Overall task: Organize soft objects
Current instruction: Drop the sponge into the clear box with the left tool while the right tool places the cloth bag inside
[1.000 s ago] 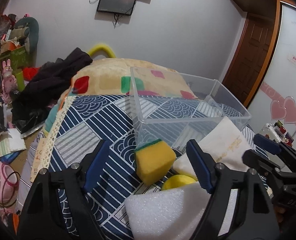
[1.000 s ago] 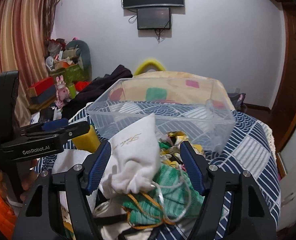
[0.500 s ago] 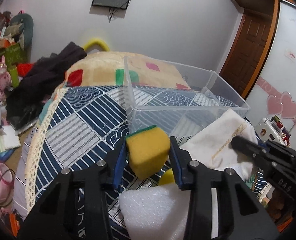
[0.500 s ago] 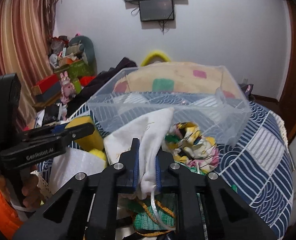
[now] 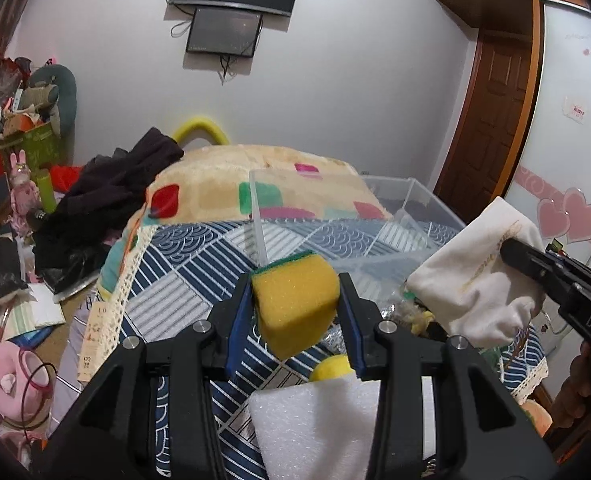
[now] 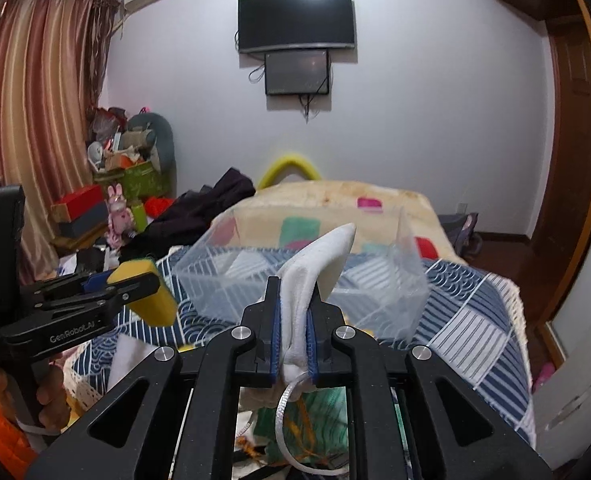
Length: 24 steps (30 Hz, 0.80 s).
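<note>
Sponge and pouch both lifted, clear bin not loaded yet

The yellow sponge (image 5: 295, 304) is clamped in the left tongs (image 5: 295, 312) and held up just in front of the clear bin (image 5: 375, 232), near its front-left corner. The white drawstring pouch (image 6: 315, 280) is pinched flat in the right tongs (image 6: 294, 344), also raised in front of the bin, toward its right side. Nothing soft can be seen inside the bin, so by the look of it the sorting has barely begun. On the bed in front of the bin, a white foam block (image 5: 319, 424), a yellow ball (image 5: 331, 366) and some green knitted stuff (image 6: 315, 408) are left to be dealt with.
</note>
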Each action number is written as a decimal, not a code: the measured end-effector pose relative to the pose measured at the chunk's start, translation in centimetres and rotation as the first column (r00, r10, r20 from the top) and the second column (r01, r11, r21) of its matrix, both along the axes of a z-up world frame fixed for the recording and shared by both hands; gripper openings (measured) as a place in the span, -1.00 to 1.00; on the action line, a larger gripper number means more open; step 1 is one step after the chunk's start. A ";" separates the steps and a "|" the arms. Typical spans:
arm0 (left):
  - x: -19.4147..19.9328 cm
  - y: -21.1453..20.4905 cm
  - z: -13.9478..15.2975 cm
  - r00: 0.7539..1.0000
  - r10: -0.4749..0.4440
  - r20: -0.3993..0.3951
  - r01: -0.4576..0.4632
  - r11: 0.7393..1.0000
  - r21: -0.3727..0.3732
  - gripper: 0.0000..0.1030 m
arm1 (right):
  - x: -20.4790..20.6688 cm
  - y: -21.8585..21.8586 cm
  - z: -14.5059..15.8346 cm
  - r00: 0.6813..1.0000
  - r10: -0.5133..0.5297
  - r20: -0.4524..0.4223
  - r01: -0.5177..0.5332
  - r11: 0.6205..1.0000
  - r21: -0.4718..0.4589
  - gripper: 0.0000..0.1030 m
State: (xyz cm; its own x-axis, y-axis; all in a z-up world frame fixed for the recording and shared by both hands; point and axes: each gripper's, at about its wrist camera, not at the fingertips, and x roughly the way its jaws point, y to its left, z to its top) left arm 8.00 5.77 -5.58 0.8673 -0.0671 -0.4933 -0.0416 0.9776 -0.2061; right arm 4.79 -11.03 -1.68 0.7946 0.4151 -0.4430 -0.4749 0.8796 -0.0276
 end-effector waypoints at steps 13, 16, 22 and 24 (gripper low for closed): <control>1.2 0.0 4.2 0.998 -0.017 0.062 0.015 0.999 0.032 -0.21 | -0.4 -1.4 4.1 0.990 -0.051 0.129 0.047 0.998 0.031 -0.82; 2.1 0.1 4.9 0.998 -0.025 0.060 0.022 0.999 0.040 -0.21 | 0.1 -1.2 4.9 0.986 -0.061 0.158 0.058 0.998 0.022 -0.82; 4.6 0.0 5.1 0.999 -0.026 0.026 0.024 0.998 0.053 -0.21 | 1.8 0.0 5.9 0.976 -0.079 0.201 0.081 0.997 0.000 -0.82; 5.4 0.2 5.0 1.000 -0.019 0.020 0.017 0.998 0.055 -0.21 | 2.6 0.4 6.0 0.973 -0.090 0.214 0.094 0.996 -0.008 -0.82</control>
